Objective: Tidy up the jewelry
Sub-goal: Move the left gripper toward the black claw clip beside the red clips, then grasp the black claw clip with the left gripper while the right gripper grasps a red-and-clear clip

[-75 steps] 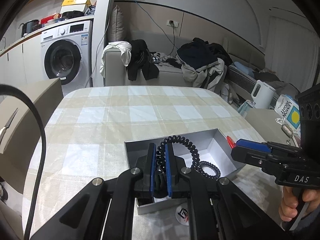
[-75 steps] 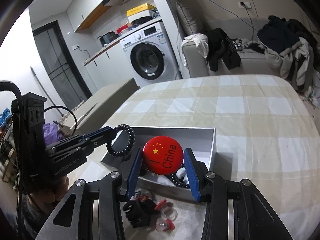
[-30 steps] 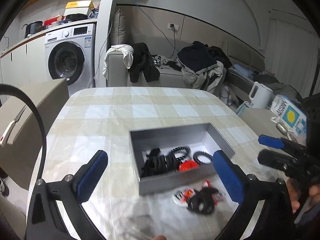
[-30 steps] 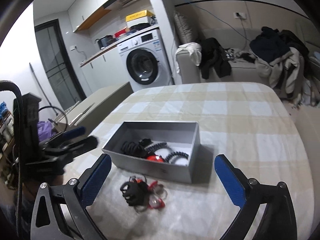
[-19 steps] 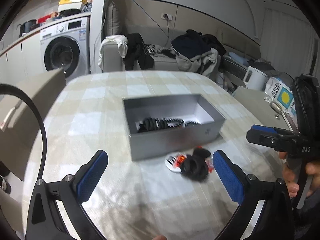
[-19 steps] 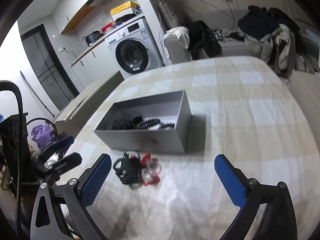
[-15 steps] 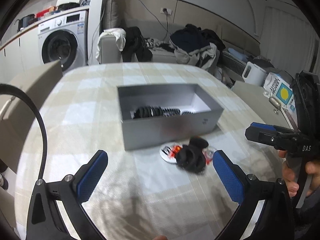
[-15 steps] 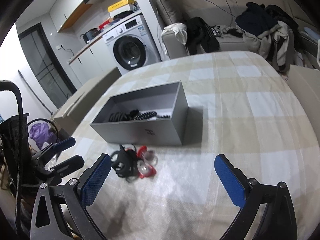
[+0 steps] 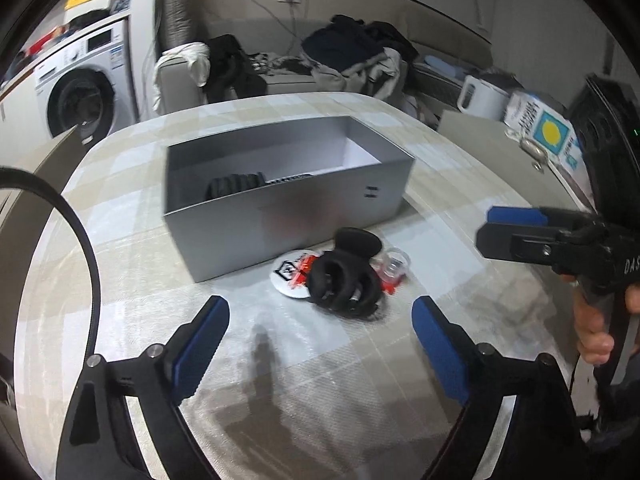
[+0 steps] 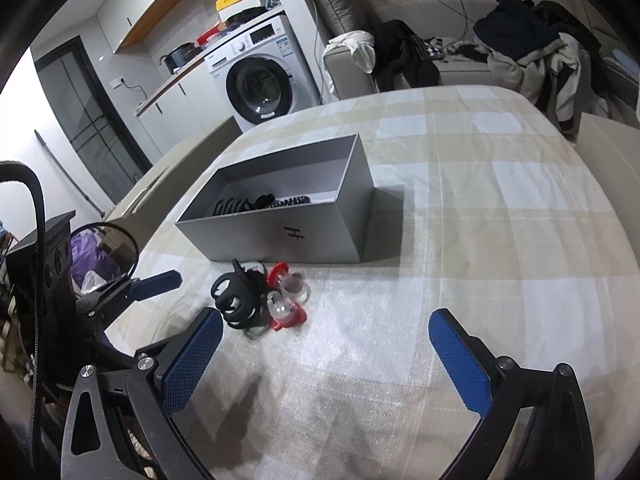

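A grey open box [image 9: 288,204] [image 10: 280,236] sits on the checked tablecloth with black coiled hair ties [image 9: 236,184] [image 10: 256,202] inside. In front of it lies a small pile: black hair ties [image 9: 344,282] [image 10: 240,296], a white round badge [image 9: 290,274], and red and clear pieces [image 10: 286,300]. My left gripper [image 9: 320,344] is open and empty, low over the table just in front of the pile. My right gripper [image 10: 324,344] is open and empty, to the right of the pile. Each gripper shows in the other's view, the right [image 9: 516,228] and the left [image 10: 156,280].
The table [image 10: 500,208] has a beige and white checked cloth. A sofa with heaped clothes [image 9: 352,52] stands behind it and a washing machine [image 10: 260,80] at the back left. A white kettle [image 9: 480,96] and a blue carton [image 9: 548,136] are off to the right.
Both grippers let go of the hair tie and the red badge into the box, opened wide, then drew back and dropped lower towards the pile in front of the box.
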{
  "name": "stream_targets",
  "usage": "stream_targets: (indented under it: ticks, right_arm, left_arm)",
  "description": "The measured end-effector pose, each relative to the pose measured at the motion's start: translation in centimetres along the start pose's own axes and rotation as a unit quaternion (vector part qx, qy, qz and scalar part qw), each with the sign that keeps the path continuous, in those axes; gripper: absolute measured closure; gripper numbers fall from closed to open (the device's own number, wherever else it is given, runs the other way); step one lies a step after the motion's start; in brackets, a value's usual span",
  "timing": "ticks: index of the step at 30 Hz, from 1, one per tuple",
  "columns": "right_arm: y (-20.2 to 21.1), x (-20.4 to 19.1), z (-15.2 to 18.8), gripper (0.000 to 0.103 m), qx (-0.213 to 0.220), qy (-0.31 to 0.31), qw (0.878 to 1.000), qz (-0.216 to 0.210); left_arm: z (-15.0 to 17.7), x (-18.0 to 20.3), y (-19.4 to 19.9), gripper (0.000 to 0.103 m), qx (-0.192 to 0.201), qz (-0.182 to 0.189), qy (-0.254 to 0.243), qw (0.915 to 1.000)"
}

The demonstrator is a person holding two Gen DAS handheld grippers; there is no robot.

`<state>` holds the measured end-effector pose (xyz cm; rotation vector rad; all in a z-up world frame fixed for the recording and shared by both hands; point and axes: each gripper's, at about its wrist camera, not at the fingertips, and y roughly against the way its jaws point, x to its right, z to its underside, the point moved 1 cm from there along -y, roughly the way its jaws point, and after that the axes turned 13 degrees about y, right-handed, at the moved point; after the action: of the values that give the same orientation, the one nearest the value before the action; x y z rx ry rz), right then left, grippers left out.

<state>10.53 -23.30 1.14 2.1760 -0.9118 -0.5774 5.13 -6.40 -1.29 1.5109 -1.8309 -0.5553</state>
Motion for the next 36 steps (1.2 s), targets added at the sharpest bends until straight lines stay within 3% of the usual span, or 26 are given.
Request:
stream_targets:
  ticks: [2,4,14,18,24,31,32,36]
  right_arm:
    - [-0.1,0.0,0.1,0.0,-0.002,0.002,1.0,0.001]
    - [-0.1,0.0,0.0,0.0,-0.003,0.002,1.0,0.0]
    - [0.0,0.1,-0.2,0.0,-0.007,0.007,1.0,0.005]
    - [-0.1,0.1,-0.3,0.0,-0.011,0.009,1.0,0.006]
    - [-0.4,0.1,-0.3,0.0,-0.013,0.007,1.0,0.001]
    - [-1.1,-0.3,-0.5,0.0,-0.022,0.012,1.0,-0.008]
    - [-1.3,-0.4,-0.5,0.002,-0.025,0.013,1.0,-0.011]
    - [-2.3,-1.3,-0.6,0.026,-0.045,0.032,0.998,-0.029]
  left_arm:
    - [0.0,0.2,-0.2,0.015,-0.003,-0.002,-0.009,0.9999]
    - [-0.1,0.5,-0.7,0.025,-0.011,-0.004,-0.017,0.9998]
    - [-0.7,0.8,-1.7,0.035,-0.024,0.004,-0.017,0.9996]
    - [-0.5,0.8,-2.1,0.062,-0.036,0.005,-0.02,0.9992]
    - [-0.4,0.7,-0.8,0.063,-0.023,0.027,-0.016,0.9993]
    - [-0.4,-0.2,0.6,0.063,-0.004,0.026,0.011,0.9996]
    - [-0.5,-0.4,0.8,0.063,-0.001,0.024,0.014,0.9996]
    - [-0.5,-1.2,1.2,0.063,0.006,0.022,0.03,0.9993]
